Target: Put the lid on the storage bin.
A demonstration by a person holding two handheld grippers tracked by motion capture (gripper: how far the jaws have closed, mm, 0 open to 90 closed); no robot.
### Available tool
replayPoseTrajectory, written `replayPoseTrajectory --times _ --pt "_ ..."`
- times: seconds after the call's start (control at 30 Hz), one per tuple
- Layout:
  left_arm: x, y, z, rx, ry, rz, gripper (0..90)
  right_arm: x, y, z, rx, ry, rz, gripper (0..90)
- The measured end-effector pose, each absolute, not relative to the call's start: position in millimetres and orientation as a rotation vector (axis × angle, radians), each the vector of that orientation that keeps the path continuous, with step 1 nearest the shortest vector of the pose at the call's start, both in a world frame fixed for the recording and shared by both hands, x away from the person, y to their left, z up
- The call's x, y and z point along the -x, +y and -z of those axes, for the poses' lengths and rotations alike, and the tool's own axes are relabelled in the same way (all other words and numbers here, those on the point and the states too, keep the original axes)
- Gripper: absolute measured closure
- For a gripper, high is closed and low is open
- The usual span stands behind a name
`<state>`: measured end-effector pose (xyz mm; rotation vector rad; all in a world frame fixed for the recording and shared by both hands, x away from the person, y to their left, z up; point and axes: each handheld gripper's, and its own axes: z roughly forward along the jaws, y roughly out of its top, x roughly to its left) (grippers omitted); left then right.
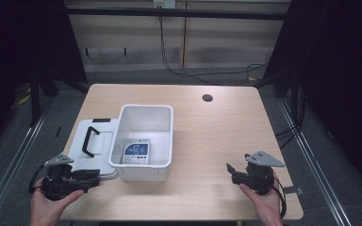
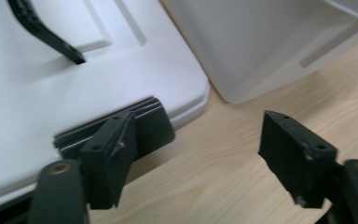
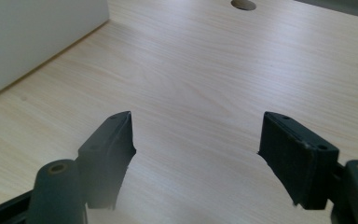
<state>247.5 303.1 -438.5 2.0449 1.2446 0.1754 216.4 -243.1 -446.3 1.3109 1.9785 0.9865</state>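
Note:
A white open bin (image 1: 162, 117) stands on the table left of centre, with a blue and white packet (image 1: 136, 151) lying flat inside it. Its white lid (image 1: 87, 162), with a black handle (image 1: 90, 140), lies flat against the bin's left side. My left gripper (image 1: 93, 178) is held low at the lid's near corner, open. In the left gripper view its jaws stand wide over bare wood, beside the lid's black latch (image 2: 156, 123) and the bin's corner (image 2: 261, 46). My right gripper (image 1: 231, 172) is open over bare table right of the bin, with nothing between its jaws (image 3: 196, 154).
The wooden table (image 1: 217, 132) has a round cable hole (image 1: 207, 98) at the back right. In the right gripper view the bin wall (image 3: 28, 42) shows at the upper left. Black cables run along the floor behind the table, and metal rails flank it.

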Motion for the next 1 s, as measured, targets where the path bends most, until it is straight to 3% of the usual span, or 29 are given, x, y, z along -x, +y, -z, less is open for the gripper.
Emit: replayPoseTrajectory --times 0.13,0.5,0.8,1.0 --pt "-245.1 304.7 437.9 -2.030 1.265 -0.179 42.5 -213.6 -242.4 444.6 -1.364 1.998 -1.019 25.8" --pt "-246.5 310.1 428.3 -1.950 1.302 -0.129 48.0 -214.3 -238.5 443.3 -1.439 2.073 -1.056 27.0" --pt "-252.7 311.0 417.2 -2.022 1.307 -0.145 45.1 -211.8 -239.9 441.8 -1.412 2.064 -1.090 25.2" --pt "-263.6 312.0 408.9 -2.009 1.337 -0.079 39.5 -209.5 -239.9 441.4 -1.405 2.057 -1.104 25.0"
